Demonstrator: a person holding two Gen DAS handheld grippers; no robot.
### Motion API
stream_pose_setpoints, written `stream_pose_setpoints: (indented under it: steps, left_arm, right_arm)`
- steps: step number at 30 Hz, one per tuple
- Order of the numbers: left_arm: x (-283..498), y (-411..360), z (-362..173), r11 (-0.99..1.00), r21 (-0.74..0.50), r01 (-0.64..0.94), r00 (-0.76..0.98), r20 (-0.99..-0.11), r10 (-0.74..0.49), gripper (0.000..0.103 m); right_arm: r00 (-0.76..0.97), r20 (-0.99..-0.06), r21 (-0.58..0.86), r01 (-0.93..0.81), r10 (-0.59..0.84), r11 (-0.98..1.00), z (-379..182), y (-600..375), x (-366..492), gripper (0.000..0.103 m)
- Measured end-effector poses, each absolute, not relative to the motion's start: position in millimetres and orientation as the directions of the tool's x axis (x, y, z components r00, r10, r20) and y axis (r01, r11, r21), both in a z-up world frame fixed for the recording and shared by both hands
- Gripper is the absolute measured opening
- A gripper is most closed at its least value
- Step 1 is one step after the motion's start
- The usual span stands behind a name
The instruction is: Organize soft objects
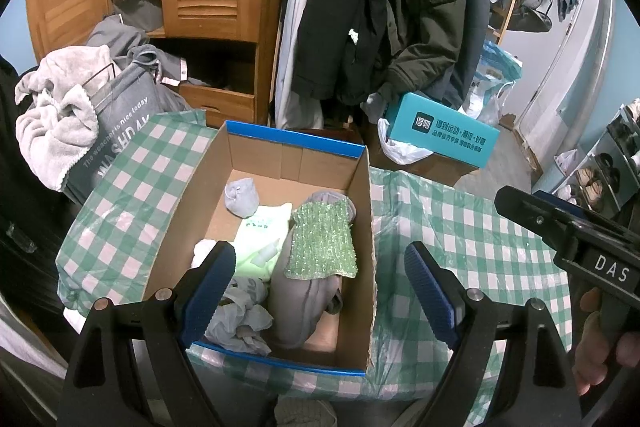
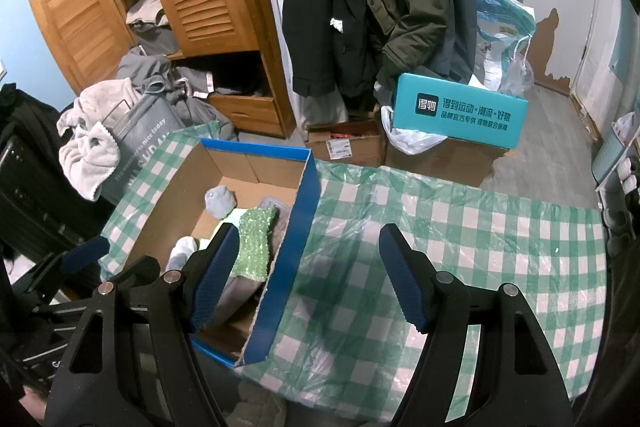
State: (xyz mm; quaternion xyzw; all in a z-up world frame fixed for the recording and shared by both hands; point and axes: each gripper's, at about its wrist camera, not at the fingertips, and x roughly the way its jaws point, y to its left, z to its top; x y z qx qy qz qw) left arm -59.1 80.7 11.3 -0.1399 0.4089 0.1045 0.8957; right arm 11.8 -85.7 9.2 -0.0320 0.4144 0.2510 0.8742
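left wrist view: the left gripper [image 1: 320, 283] hangs released, nothing between its pads, over the cardboard box [image 1: 362, 223] on the checked table [image 1: 460, 227]; a green sequin cloth [image 1: 322, 241] lies inside on a grey garment [image 1: 298, 307].

right wrist view: the right gripper [image 2: 310, 277] is spread wide and empty above the box's blue wall [image 2: 292, 247].

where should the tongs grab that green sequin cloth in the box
Take the green sequin cloth by its near edge, which overhangs the grey garment under it, coming straight down from above. It lies flat and draped, and the cardboard box wall blocks its right side.
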Motion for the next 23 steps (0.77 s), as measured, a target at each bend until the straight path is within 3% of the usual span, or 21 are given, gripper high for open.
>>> stream_pose_setpoints:
  steps: [23]
  left_arm:
    - [-63.5, 76.3, 5.9, 0.946, -0.146, -0.290, 0.641, -0.763, 0.079, 0.088]
  right_arm:
    - [0.524, -0.748, 0.153, -0.460, 0.407, 0.875, 2.5, -83.4, 0.8, 0.072]
